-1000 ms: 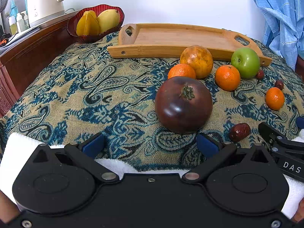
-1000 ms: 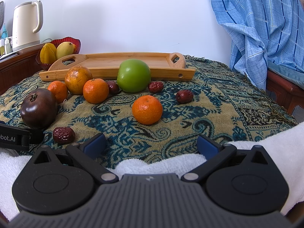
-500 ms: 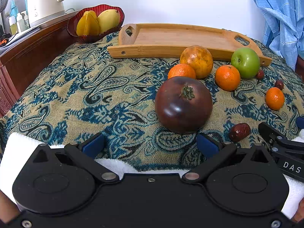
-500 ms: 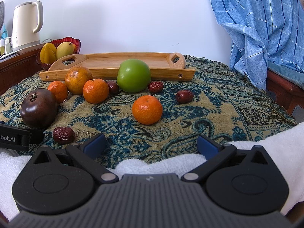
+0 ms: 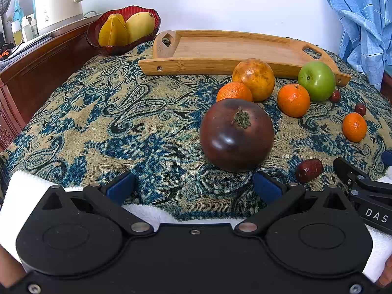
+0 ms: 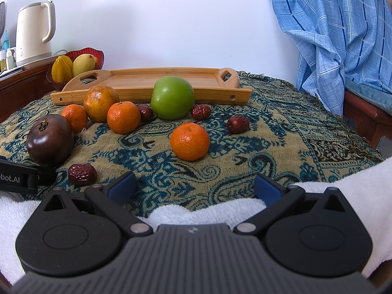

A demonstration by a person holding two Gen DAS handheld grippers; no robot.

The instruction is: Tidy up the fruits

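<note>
On the paisley cloth [image 6: 281, 132] in front of you lie ten loose fruits, all short of the wooden tray [image 6: 147, 80], which holds nothing. Count them: one dark purple tomato [image 5: 236, 134], one green apple [image 6: 172, 97], one large mottled orange [image 6: 101, 103], three tangerines and four red dates. Your nearest tangerine [image 6: 190, 141] sits alone mid-cloth; a second tangerine [image 6: 123, 117] rests just beside the mottled orange, and the third tangerine [image 6: 74, 117] is partly hidden between that orange and the tomato. Of the dates, one date [image 6: 82, 174] lies close to your grippers beside the tomato, a second date [image 6: 237, 124] sits apart to the right, a third date [image 6: 201, 112] is just beside the apple's right flank, and a fourth date [image 6: 145, 112] is wedged between the apple and the second tangerine.

Your left gripper [image 5: 193, 187] is spread wide and holds nothing, with the tomato just ahead, nearer its right finger. Your right gripper [image 6: 194, 186] is likewise spread wide and empty, with the lone tangerine ahead of it. Both rest over a white towel [image 6: 208, 210] at the near edge.

Behind the tray, one red bowl [image 5: 98, 41] carries two yellow fruits, and one white kettle [image 6: 34, 31] stands on the wooden sideboard
</note>
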